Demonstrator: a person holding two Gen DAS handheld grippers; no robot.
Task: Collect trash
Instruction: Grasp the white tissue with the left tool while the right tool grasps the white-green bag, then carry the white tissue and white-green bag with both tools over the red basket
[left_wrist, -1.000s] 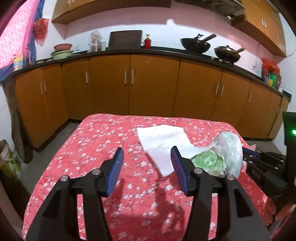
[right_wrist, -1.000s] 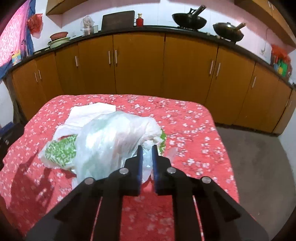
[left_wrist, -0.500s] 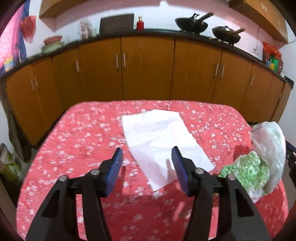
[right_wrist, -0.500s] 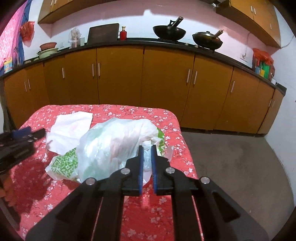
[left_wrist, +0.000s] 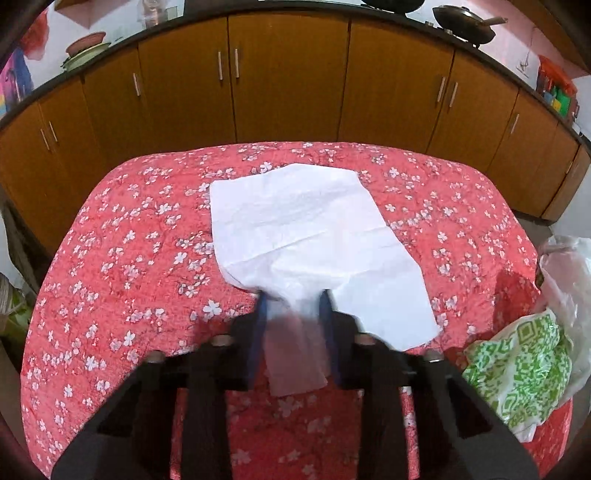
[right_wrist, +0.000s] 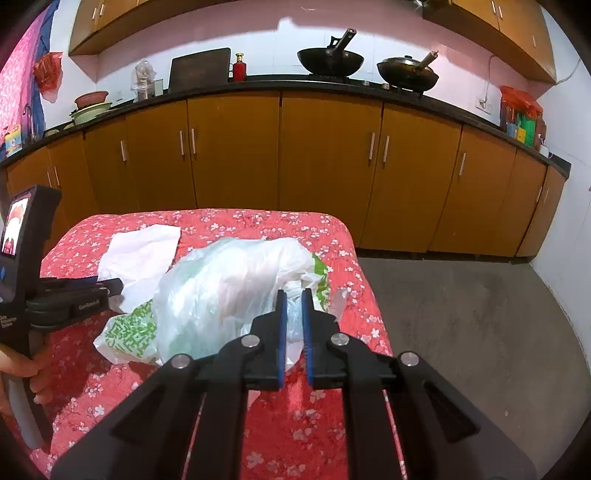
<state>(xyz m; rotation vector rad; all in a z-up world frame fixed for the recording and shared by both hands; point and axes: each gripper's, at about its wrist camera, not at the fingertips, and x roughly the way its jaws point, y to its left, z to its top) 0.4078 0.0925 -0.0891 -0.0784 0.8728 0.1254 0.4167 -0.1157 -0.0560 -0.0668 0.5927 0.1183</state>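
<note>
The left gripper (left_wrist: 293, 299) is down on the near edge of the white paper sheet (left_wrist: 306, 229), its jaws closing, with a bunched fold of that sheet caught between the 2 blue pads (left_wrist: 258, 325). The pads are motion-blurred, so whether they press the paper yet is hard to say. The sheet lies crumpled on the red floral tablecloth (left_wrist: 122, 258), spreading from the gripper toward 12 o'clock, with 1 corner running out to 4 o'clock.

Over on the right, the right gripper (right_wrist: 291, 299) has its jaws nearly together, pinching the thin rim of the translucent plastic bag (right_wrist: 229, 288). The bag bulges ahead of it at 11 o'clock, and a green-patterned wrapper (right_wrist: 129, 332) shows at its lower left side, touching the cloth.

From the right wrist camera, the left gripper comes in from 9 o'clock, a hand (right_wrist: 22, 365) wrapped around its handle, its tip on the paper just beside the bag. Wooden cabinets (right_wrist: 325, 166) line the far side, with 2 woks (right_wrist: 328, 61) on the counter.
</note>
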